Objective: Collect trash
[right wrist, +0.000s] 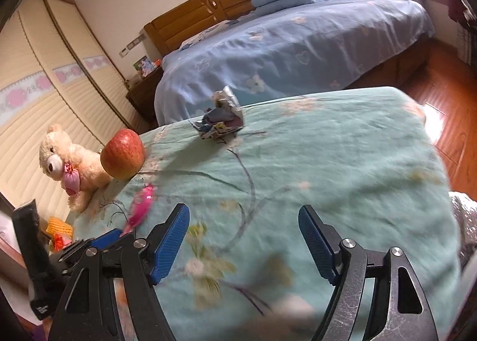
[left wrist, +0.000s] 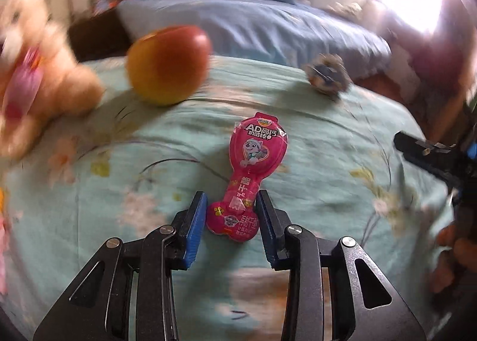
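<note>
- The left gripper, black metal with blue ribbed pads, has its jaws drawn in on either side of the narrow lower end of a flat pink plastic snack wrapper shaped like a spoon. The pads stand right at the wrapper's edges; whether they press on it cannot be told.
- The wrapper lies flat on the pale green floral bedsheet. Its long axis runs away from the gripper, tilted slightly rightward in the left wrist view, with the wide rounded printed head at the far end and the small lobed end between the jaws.
- The right gripper, of the same build, hangs above the sheet with its jaws wide apart and nothing between them.
- From the right wrist view the pink wrapper shows as a blurred streak to the left, just beyond the left gripper.
- A crumpled silver and blue foil wrapper sits near the far edge of the sheet, well apart from both grippers.
- A red and yellow apple rests on the sheet at the far left, just beside a cream plush teddy bear with a pink pouch.
- Beyond lies a blue-covered bed with a wooden headboard.
</note>
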`<state>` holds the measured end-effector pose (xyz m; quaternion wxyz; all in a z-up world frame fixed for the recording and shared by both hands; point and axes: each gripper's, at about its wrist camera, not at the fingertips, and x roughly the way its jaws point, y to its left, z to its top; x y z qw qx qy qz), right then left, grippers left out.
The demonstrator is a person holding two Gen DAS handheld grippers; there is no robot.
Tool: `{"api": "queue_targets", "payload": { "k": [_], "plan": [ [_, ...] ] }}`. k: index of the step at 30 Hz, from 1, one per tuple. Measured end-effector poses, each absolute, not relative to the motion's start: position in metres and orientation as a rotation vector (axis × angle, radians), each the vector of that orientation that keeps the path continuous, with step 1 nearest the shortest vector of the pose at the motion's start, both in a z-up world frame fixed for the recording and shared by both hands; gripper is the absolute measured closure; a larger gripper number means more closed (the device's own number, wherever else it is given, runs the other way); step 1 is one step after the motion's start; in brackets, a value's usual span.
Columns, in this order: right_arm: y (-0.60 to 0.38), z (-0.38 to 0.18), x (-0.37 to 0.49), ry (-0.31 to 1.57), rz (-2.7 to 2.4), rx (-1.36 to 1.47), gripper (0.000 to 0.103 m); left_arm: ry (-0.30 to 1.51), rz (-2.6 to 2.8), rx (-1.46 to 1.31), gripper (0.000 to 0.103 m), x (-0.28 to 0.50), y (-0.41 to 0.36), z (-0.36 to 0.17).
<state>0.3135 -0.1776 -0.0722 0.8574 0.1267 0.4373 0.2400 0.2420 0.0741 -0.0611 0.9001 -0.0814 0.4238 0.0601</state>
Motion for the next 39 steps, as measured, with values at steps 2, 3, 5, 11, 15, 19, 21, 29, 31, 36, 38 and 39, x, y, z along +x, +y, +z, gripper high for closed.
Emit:
{"api": "queue_targets", "payload": {
  "k": [2,3,5,11,15,19,21,29,31,36,38,39],
  "plan": [
    [-0.165,-0.075,0.323,0.922,0.518,0.252,0.026,0.865,0.146,-0.202,0.070,0.239,0.081,-0.061],
    [-0.156,-0.076,0.331,0.921,0.526,0.239,0.026,0.863,0.146,-0.208,0.070,0.239,0.081,-0.061],
    [-0.146,-0.077,0.341,0.917,0.531,0.223,0.026,0.862,0.148,-0.211,0.070,0.239,0.081,-0.062],
    [-0.120,-0.078,0.380,0.904,0.529,0.190,0.026,0.865,0.135,-0.209,0.069,0.241,0.078,-0.063],
    [-0.103,-0.081,0.402,0.910,0.536,0.144,0.026,0.863,0.133,-0.211,0.069,0.240,0.079,-0.063],
    [-0.095,-0.084,0.412,0.917,0.548,0.120,0.027,0.866,0.135,-0.201,0.069,0.240,0.077,-0.063],
    [-0.096,-0.087,0.415,0.928,0.551,0.127,0.036,0.866,0.136,-0.201,0.069,0.240,0.077,-0.063],
    [-0.099,-0.087,0.413,0.917,0.564,0.142,0.064,0.866,0.138,-0.196,0.069,0.241,0.076,-0.063],
    [-0.102,-0.087,0.409,0.916,0.566,0.151,0.068,0.867,0.139,-0.193,0.070,0.242,0.075,-0.063],
    [-0.117,-0.090,0.384,0.951,0.569,0.184,0.103,0.866,0.129,-0.192,0.070,0.243,0.075,-0.063],
    [-0.127,-0.088,0.367,0.946,0.565,0.203,0.103,0.866,0.125,-0.187,0.070,0.243,0.074,-0.063],
    [-0.132,-0.087,0.356,0.943,0.564,0.209,0.103,0.866,0.122,-0.185,0.070,0.243,0.073,-0.063]
  ]
}}
